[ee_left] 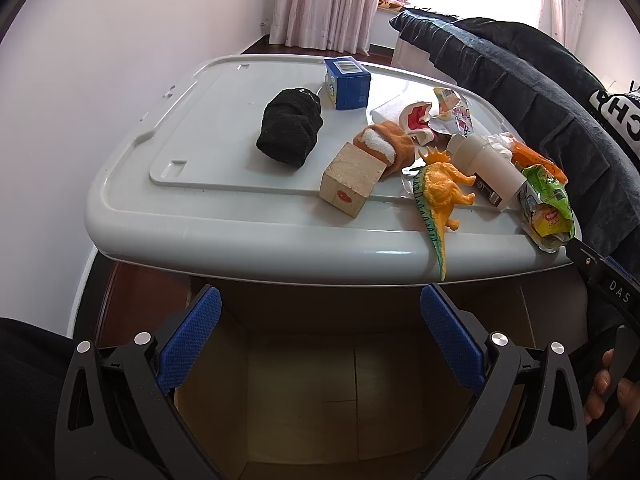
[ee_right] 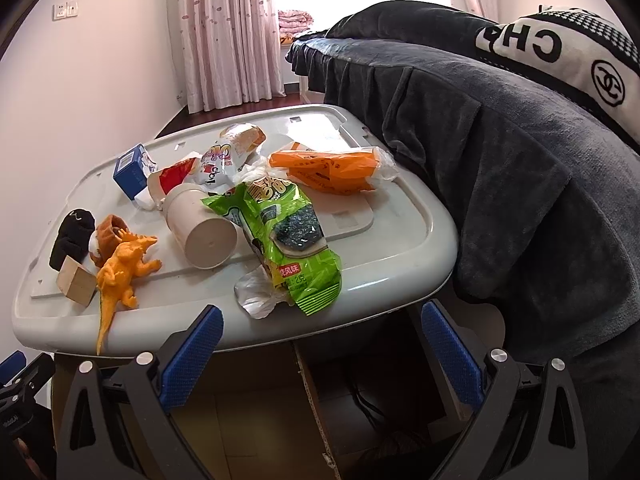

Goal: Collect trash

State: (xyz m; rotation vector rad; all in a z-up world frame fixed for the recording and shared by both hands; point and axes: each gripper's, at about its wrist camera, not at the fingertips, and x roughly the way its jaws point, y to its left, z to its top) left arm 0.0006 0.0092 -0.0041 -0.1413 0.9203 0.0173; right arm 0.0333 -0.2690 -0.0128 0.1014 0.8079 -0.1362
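Trash, chiefly the green snack wrapper, lies at the grey bin lid's near edge; below that lid both grippers wait, fingers apart and empty, likely ready to reach.

Home bedroom: bed w/ dark blanket, pink curtains.

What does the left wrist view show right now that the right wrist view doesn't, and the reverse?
Only the left wrist view shows the inside of the cardboard box below the left gripper, whose jaws are open, plus a hand at the right edge.

Only the right wrist view shows the wall socket and the whole orange plastic bag; the right gripper is open.

Both show the grey lid, orange toy dinosaur, green snack bag, paper cup, wooden block and blue carton.
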